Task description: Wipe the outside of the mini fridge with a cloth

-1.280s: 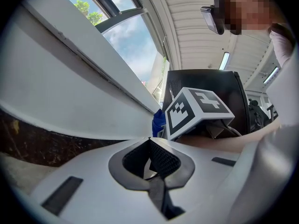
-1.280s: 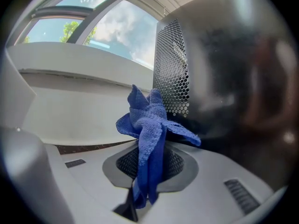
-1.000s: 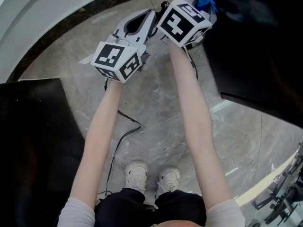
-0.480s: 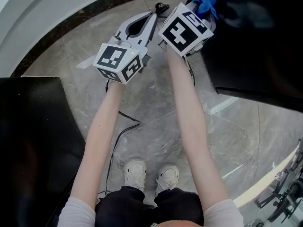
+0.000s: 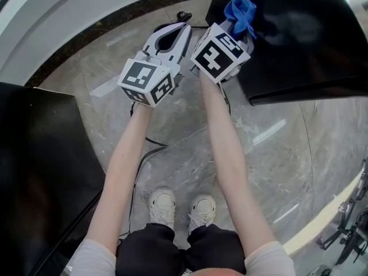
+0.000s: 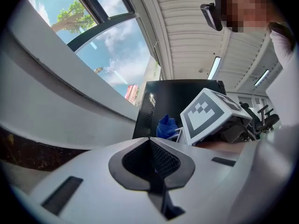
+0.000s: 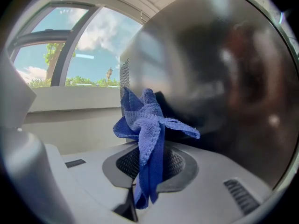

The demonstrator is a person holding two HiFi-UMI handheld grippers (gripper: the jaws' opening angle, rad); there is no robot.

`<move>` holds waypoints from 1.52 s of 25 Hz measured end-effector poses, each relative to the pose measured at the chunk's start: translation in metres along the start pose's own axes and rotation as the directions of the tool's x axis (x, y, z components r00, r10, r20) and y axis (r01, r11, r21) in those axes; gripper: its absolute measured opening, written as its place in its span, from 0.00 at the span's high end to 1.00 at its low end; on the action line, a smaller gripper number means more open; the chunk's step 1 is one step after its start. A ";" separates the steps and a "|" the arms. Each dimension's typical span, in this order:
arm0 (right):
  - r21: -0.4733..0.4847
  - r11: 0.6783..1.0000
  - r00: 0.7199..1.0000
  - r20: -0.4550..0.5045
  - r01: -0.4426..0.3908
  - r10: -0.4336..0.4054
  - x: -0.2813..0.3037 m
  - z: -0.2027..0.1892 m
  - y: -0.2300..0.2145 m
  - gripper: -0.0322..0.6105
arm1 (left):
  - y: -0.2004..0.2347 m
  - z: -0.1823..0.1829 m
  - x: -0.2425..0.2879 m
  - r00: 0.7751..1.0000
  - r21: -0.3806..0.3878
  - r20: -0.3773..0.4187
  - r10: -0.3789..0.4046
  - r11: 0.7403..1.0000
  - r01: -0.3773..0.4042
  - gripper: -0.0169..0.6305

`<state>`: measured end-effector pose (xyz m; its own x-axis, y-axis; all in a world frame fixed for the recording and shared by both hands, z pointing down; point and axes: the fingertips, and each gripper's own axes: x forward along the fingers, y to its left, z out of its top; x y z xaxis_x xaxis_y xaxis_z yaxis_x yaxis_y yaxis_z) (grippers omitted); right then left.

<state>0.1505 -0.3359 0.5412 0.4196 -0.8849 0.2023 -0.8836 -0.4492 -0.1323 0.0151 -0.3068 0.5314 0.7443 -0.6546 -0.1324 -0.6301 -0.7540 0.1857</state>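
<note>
The black mini fridge (image 5: 299,33) stands at the upper right of the head view; its glossy top fills the right gripper view (image 7: 219,64). My right gripper (image 5: 238,17) is shut on a blue cloth (image 5: 240,10), which bunches up from between the jaws (image 7: 149,125) against the fridge's near edge. My left gripper (image 5: 178,29) is shut with nothing in it and hangs just left of the right one, over the floor. From the left gripper view I see the fridge (image 6: 182,101) and the blue cloth (image 6: 167,126) ahead.
A black block (image 5: 40,171) takes up the left side. A curved white wall base (image 5: 63,22) with a dark strip runs along the top left. A black cable (image 5: 146,154) trails on the marble floor beside the person's shoes (image 5: 184,209). Office chair bases (image 5: 345,229) stand lower right.
Both grippers have drawn slightly toward the person; the fridge's front corner and top are now fuller in view. The cloth stays clamped in the right gripper.
</note>
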 end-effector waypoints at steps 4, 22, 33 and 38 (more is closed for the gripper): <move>-0.033 0.999 1.000 0.009 0.008 -0.008 -0.014 0.006 -0.012 0.81 | -0.021 -0.001 -0.001 1.000 -0.011 -0.007 -0.022 1.000 0.022 0.97; -0.100 0.995 1.000 0.008 0.015 -0.015 -0.079 0.011 -0.079 0.81 | -0.081 0.008 -0.007 0.998 -0.005 -0.019 -0.064 0.998 0.064 0.97; -0.144 0.989 0.999 0.043 0.016 -0.009 -0.112 0.018 -0.108 0.81 | -0.127 0.002 -0.005 0.991 0.046 -0.057 -0.121 0.991 0.124 0.97; -0.108 0.994 0.999 0.021 0.031 -0.029 -0.130 0.018 -0.129 0.81 | -0.147 0.003 0.001 0.987 0.036 -0.051 -0.152 0.987 0.154 0.97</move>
<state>0.2139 -0.1654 0.5144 0.4490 -0.8741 0.1853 -0.8876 -0.4601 -0.0200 0.1081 -0.1965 0.5013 0.8415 -0.5291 -0.1094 -0.5159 -0.8470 0.1283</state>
